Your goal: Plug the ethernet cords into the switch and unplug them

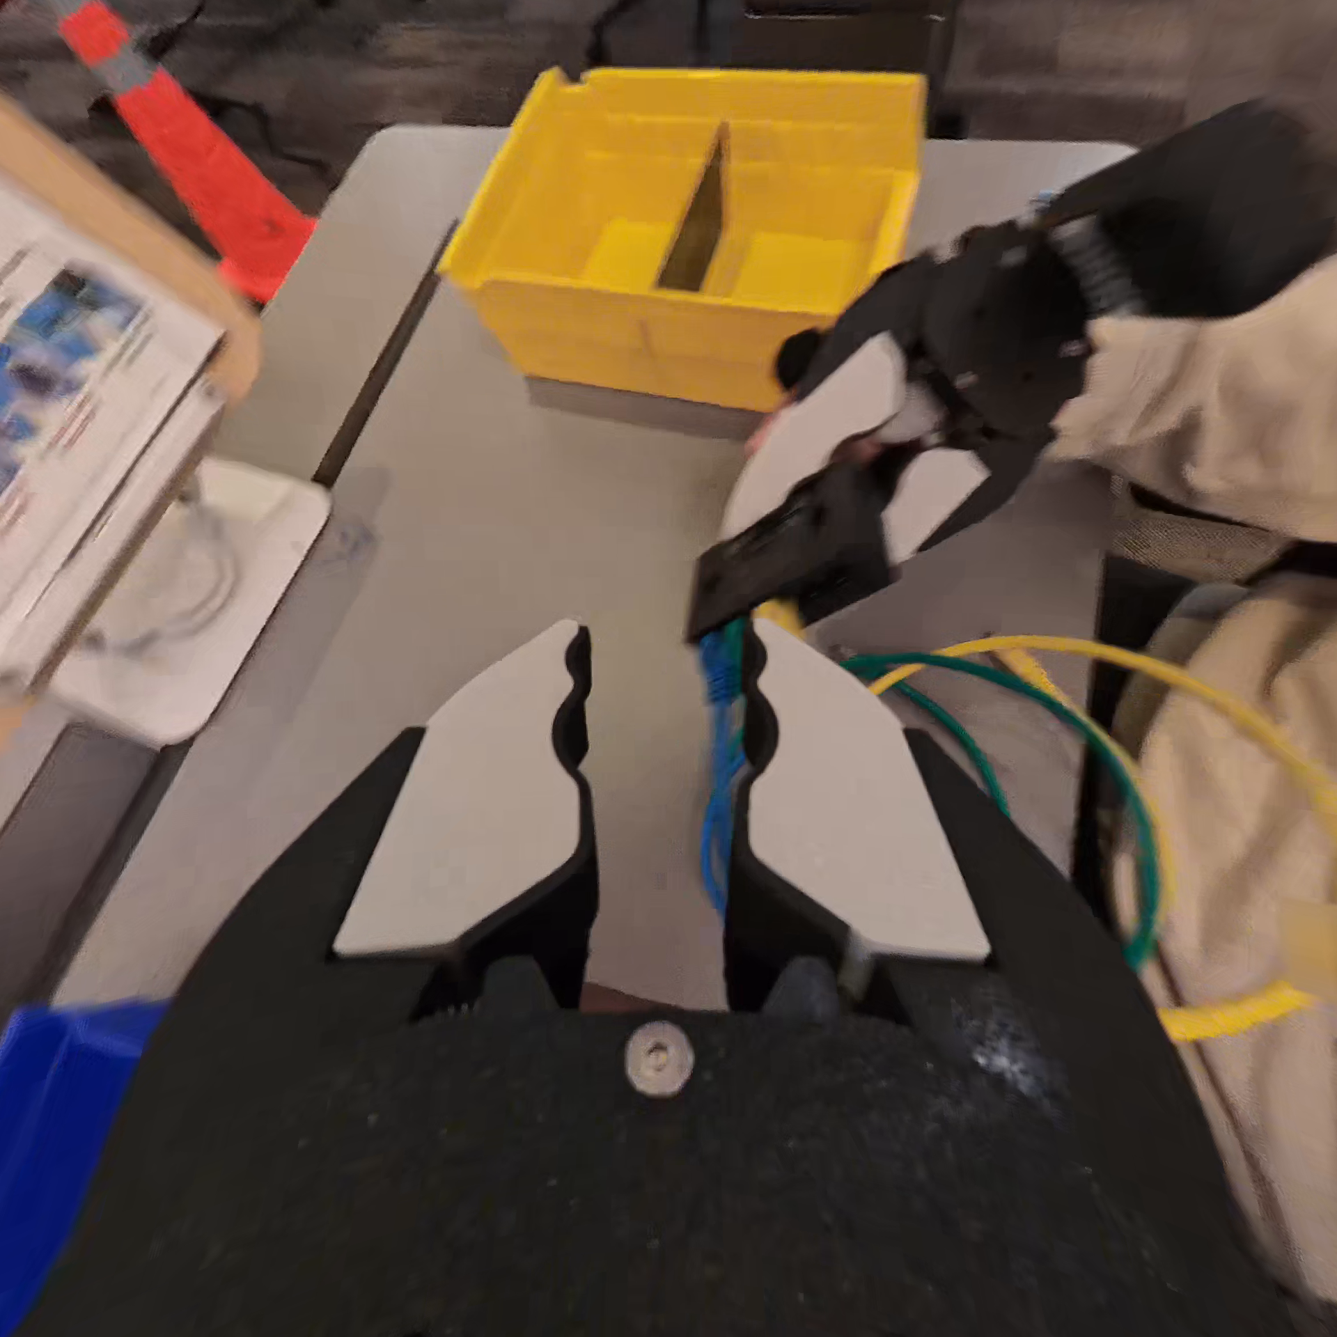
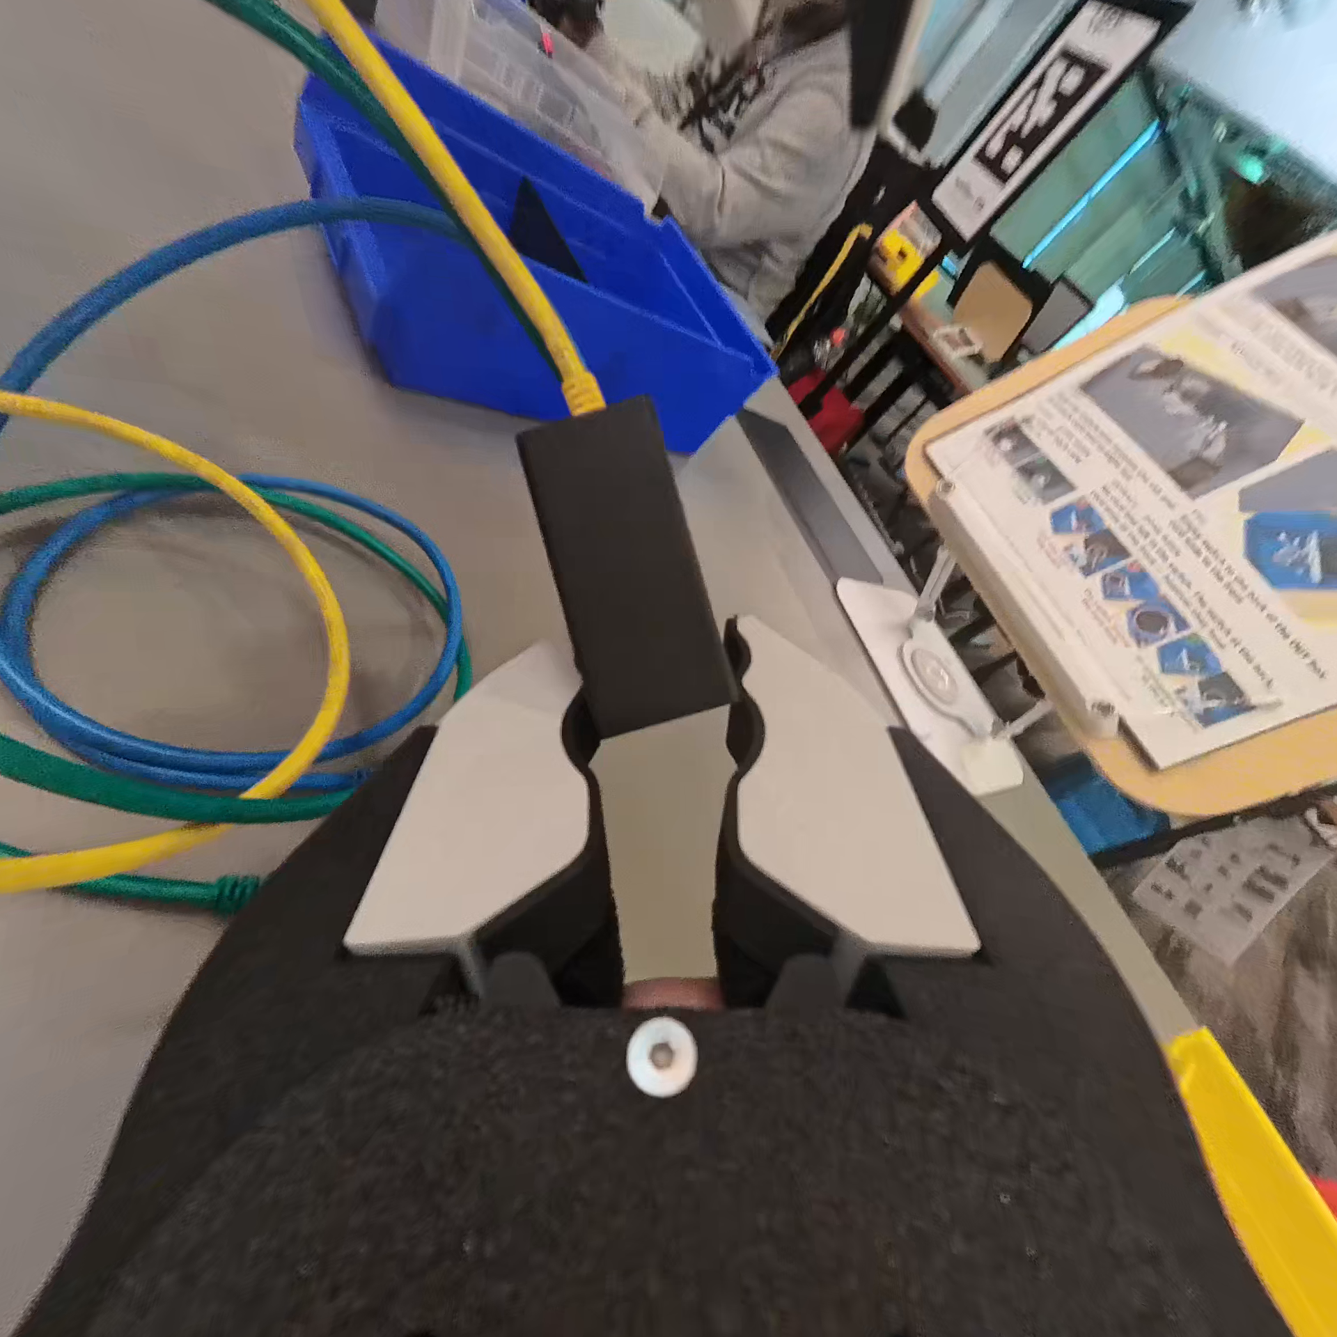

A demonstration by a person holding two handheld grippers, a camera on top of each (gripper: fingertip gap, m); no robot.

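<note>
My right gripper (image 2: 655, 673) is shut on one end of the black switch (image 2: 622, 564) and holds it tilted above the grey table (image 2: 145, 145). A yellow cord (image 2: 582, 387) is plugged into its far end. In the left wrist view the right gripper (image 1: 868, 463) holds the switch (image 1: 788, 550), with blue (image 1: 716, 673), green (image 1: 738, 637) and yellow (image 1: 778, 615) plugs at its near face. My left gripper (image 1: 669, 637) is open just below the switch. The blue cord (image 1: 716, 796) runs between its fingers, against the right finger (image 1: 832, 796). Cord loops (image 2: 217, 651) lie on the table, with a loose green plug (image 2: 231, 893).
A yellow divided bin (image 1: 687, 239) stands at the table's far end, a blue bin (image 2: 542, 304) at the other end. An instruction sheet on a tilted board (image 2: 1157, 542) stands beside the table. An orange cone (image 1: 195, 159) is on the floor. A seated person (image 2: 760, 145) is beyond the blue bin.
</note>
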